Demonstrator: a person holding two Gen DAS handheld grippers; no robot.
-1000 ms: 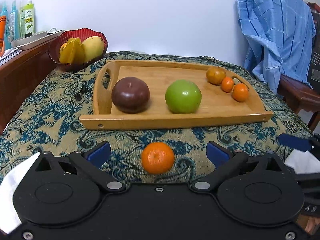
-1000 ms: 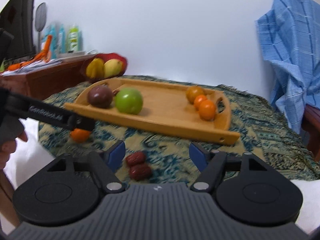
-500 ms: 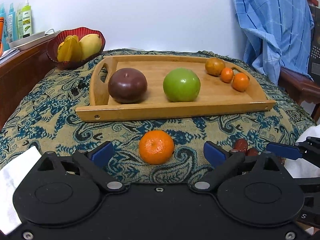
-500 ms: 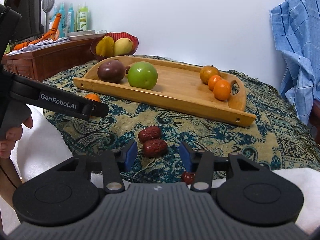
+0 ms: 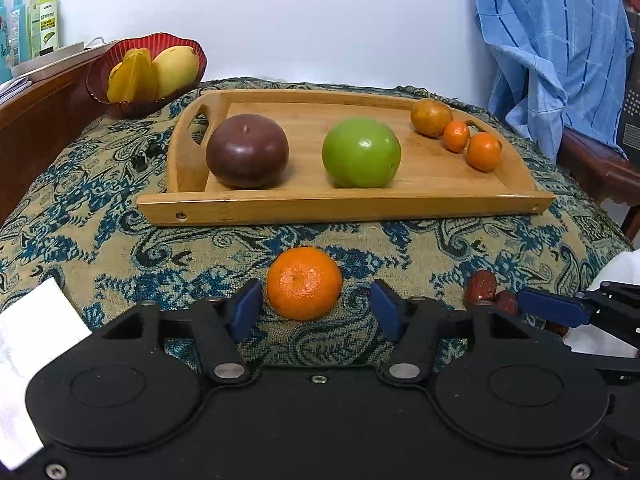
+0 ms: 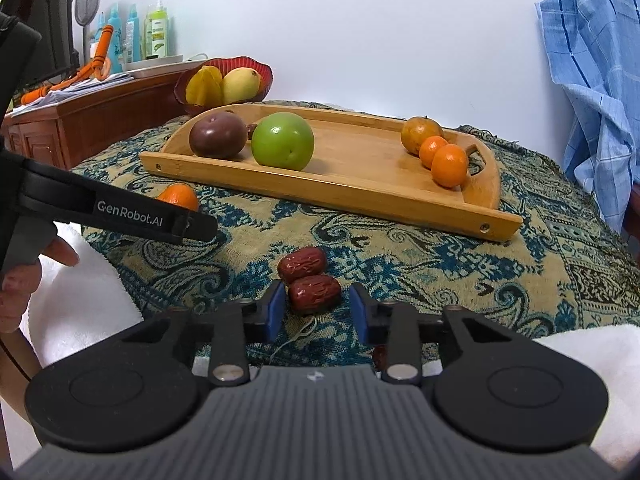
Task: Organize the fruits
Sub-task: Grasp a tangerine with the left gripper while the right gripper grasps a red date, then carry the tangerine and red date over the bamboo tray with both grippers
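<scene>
The left gripper's arm (image 6: pixel 120 212) hides most of the tangerine (image 6: pixel 178 197) in the right wrist view. A third date (image 6: pixel 380 356) is largely hidden behind the right gripper's finger (image 6: pixel 400 328). Bottle (image 5: pixel 44 20) labels are too small to read. The blue cloth (image 5: pixel 552 52) is cut off at the edge.

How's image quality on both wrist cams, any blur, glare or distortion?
Left wrist view: sharp, fisheye bows the tray, small glare spot on the green apple. Right wrist view: sharp, dark vignette in the corners, soft shadows under the dates, bottles slightly hazy.
</scene>
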